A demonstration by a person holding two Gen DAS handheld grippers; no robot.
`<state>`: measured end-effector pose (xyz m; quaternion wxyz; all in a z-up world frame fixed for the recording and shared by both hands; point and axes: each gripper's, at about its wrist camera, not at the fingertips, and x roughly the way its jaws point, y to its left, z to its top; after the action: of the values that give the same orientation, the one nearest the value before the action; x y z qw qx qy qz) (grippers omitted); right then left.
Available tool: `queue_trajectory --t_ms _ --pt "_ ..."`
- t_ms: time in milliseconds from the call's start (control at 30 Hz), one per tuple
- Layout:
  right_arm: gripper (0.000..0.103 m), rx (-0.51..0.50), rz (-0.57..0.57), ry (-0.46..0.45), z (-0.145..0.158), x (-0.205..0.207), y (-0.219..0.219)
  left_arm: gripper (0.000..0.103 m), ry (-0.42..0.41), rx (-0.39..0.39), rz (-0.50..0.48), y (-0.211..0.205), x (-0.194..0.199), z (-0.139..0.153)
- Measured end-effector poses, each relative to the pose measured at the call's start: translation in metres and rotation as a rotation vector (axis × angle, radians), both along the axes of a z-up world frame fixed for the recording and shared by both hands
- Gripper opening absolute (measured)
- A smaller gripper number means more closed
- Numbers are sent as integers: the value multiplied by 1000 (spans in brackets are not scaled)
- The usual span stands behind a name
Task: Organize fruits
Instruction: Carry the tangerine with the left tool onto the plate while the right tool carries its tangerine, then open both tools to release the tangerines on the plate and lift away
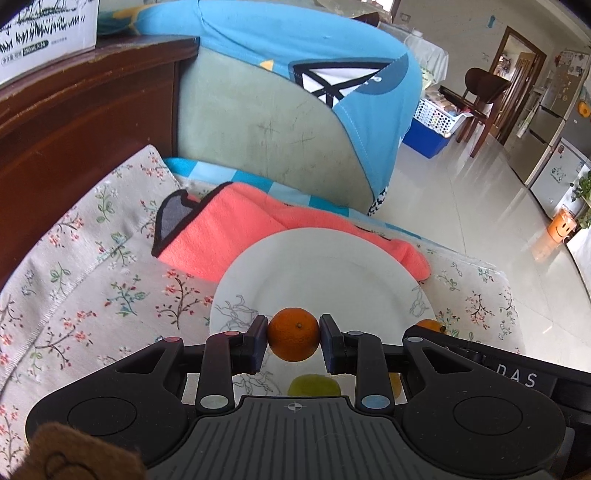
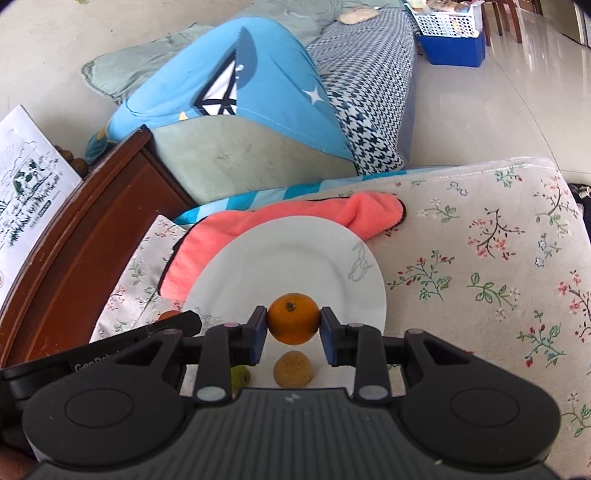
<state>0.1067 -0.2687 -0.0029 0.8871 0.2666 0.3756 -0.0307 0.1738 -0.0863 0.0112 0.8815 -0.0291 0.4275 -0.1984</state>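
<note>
A white plate [image 1: 321,266] lies on a flowered cushion; it also shows in the right wrist view [image 2: 288,258]. My left gripper [image 1: 293,341] is shut on an orange [image 1: 293,334] just above the plate's near rim. My right gripper [image 2: 293,326] is shut on a second orange [image 2: 293,323] above the plate's near part. A yellow-green fruit [image 1: 314,386] and a yellowish fruit [image 2: 292,369] sit on the plate below the grippers. A small green fruit [image 2: 241,376] shows partly behind my right gripper's left finger.
A coral towel [image 1: 229,229] lies under the plate's far edge. A dark wooden side table [image 1: 81,122] with a white carton [image 1: 44,29] stands at the left. A sofa arm with a blue cover [image 1: 295,92] is behind. The cushion drops off to tiled floor [image 1: 498,206] at the right.
</note>
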Motion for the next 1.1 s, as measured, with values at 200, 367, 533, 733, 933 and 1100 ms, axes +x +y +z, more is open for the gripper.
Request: queue_trajectory --t_ms 200,367,533,733,933,1100 --pt "34 23 -18 8 -7 7 -3 29 12 -9 18 -5 4 -7" --pt "36 20 -20 -11 -2 6 -2 36 4 -36 28 -1 4 1" --pt "36 4 -9 -28 6 3 -1 56 -34 -13 42 5 1 16" --pt "38 -16 3 -16 10 0 3 66 -58 14 35 10 -5 27" --pt "40 -25 12 -3 14 -13 9 68 -64 50 5 15 -19 31" --pt "44 -59 42 -10 21 -27 19 68 -49 61 5 31 -31 29"
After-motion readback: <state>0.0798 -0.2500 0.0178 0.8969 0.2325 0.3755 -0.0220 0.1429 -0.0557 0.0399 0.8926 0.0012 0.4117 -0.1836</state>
